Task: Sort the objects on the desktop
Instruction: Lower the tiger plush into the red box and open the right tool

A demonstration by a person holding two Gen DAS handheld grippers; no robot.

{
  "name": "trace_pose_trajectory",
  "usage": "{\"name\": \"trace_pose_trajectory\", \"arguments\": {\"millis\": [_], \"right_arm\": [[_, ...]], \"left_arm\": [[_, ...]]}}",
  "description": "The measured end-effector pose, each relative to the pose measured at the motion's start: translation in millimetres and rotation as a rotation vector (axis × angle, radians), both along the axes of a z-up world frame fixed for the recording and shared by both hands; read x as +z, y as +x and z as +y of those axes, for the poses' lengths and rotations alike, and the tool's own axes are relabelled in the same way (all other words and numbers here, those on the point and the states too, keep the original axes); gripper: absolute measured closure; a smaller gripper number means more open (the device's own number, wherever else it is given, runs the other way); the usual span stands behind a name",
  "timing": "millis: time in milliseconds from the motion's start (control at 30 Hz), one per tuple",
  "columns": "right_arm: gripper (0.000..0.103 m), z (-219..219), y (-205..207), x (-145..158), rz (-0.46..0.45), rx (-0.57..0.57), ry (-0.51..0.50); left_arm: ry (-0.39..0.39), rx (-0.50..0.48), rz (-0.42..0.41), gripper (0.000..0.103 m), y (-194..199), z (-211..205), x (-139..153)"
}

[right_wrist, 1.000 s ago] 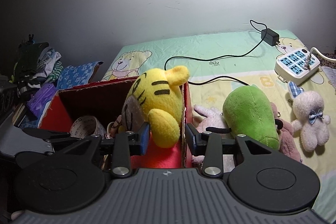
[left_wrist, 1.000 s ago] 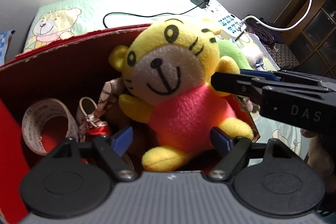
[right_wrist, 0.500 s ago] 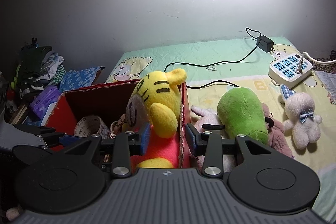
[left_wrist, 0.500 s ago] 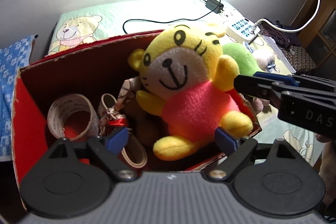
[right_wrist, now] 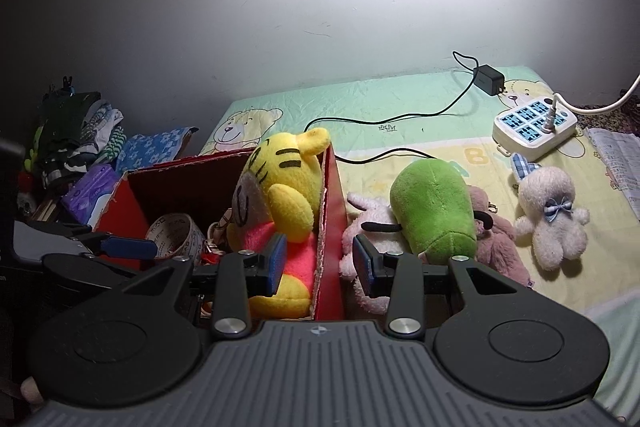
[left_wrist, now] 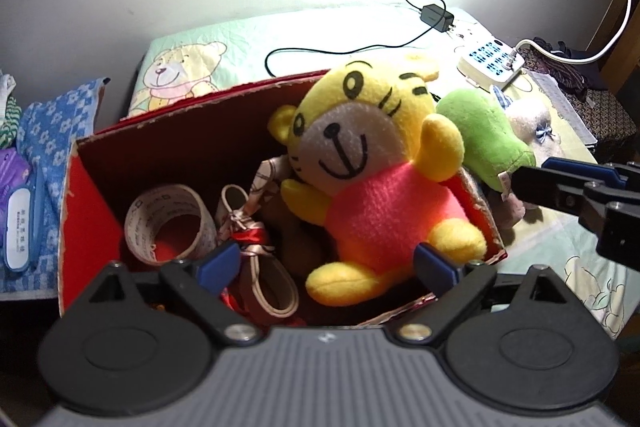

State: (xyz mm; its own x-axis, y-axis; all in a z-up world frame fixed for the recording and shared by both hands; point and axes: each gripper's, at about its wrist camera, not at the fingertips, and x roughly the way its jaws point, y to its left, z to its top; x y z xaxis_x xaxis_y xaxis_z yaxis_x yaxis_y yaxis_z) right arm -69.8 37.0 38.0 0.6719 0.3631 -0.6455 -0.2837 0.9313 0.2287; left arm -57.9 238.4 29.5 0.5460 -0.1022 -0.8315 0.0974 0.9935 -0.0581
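The red cardboard box (left_wrist: 94, 195) sits open-topped at the edge of the bear-print sheet (right_wrist: 400, 99), and it's filling up: the yellow tiger plush (left_wrist: 372, 179) in its pink shirt is sitting upright against the box's right wall, head and one ear poking above the rim, face turned toward the left wrist camera. Beside it on the box floor lies a roll of printed tape (left_wrist: 168, 223) on its side, then a tangle of checked ribbon and red bow (left_wrist: 248, 223), and a cream strap loop (left_wrist: 272, 287) near the front wall; something brown sits tucked under the tiger, too dark to name. The left gripper (left_wrist: 328, 263) hangs over the near edge of the box with its blue-padded fingers spread wide and nothing between them, the tiger's feet just ahead of them. The right gripper (right_wrist: 319, 263) is parted too and empty, straddling the box's right wall, one pad on the tiger's side, the other toward the toys outside. Out there on the sheet wait the green plush (right_wrist: 434, 211), a pale pink plush (right_wrist: 368, 223) touching it, a mauve one (right_wrist: 496, 243) behind, and a white bunny with a blue bow (right_wrist: 552, 223) a little apart. A white power strip (right_wrist: 532, 123) and black adapter (right_wrist: 488, 79) lie farther back.
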Motion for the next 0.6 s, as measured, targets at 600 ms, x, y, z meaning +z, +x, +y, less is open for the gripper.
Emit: {"name": "trace_pose_trajectory", "arguments": {"millis": [600], "right_arm": [[0.063, -20, 13, -16, 0.062, 0.048, 0.071]], "left_arm": [[0.12, 0.134, 0.003, 0.008, 8, -19, 3]]}}
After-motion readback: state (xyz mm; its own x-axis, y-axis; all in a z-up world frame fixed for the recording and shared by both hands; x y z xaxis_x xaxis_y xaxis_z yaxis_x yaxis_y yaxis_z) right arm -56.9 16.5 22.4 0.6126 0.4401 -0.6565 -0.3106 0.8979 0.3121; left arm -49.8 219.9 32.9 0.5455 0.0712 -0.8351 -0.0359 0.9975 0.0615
